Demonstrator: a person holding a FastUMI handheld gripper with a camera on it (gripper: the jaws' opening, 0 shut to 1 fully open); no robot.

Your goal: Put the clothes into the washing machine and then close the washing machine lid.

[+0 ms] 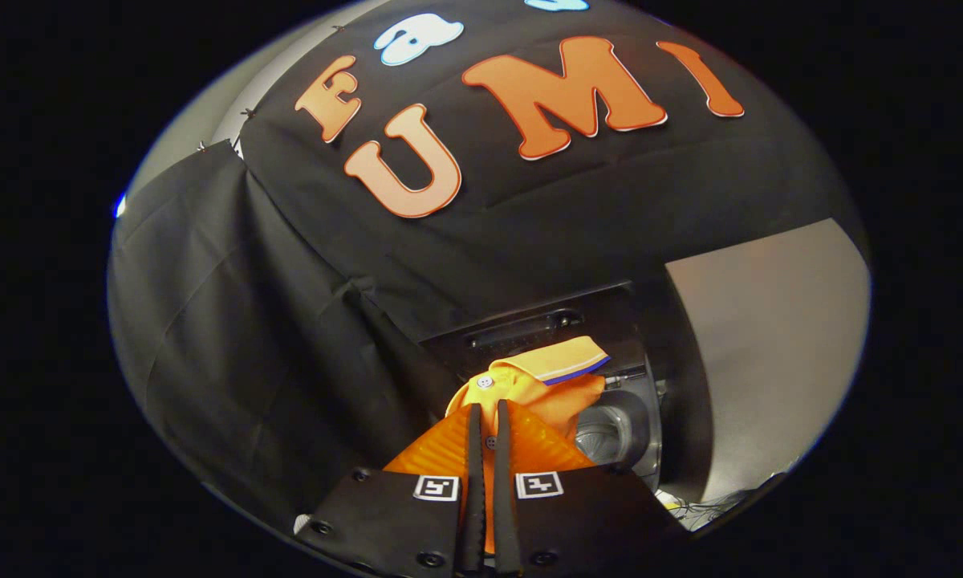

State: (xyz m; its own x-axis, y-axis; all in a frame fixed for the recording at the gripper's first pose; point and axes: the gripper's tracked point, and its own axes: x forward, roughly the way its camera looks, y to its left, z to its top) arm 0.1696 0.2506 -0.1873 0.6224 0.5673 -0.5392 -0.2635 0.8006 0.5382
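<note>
An orange polo shirt (530,385) with a white button and a blue-edged collar hangs from my gripper (488,417). Both fingers press on a fold of its fabric, almost closed together. The shirt is held in the air over the open top of the dark washing machine (650,401). Just beyond and to the right of the fingers I see the machine's grey drum (610,429). The shirt hides part of the drum opening. The raised lid (530,325) stands behind the shirt, against the black cloth wall.
Black cloth drapes hang close behind and beside the washing machine. A pale grey wall panel (770,345) stands beside the machine, on the drum's side. Some white cables (706,507) lie on the floor below that panel.
</note>
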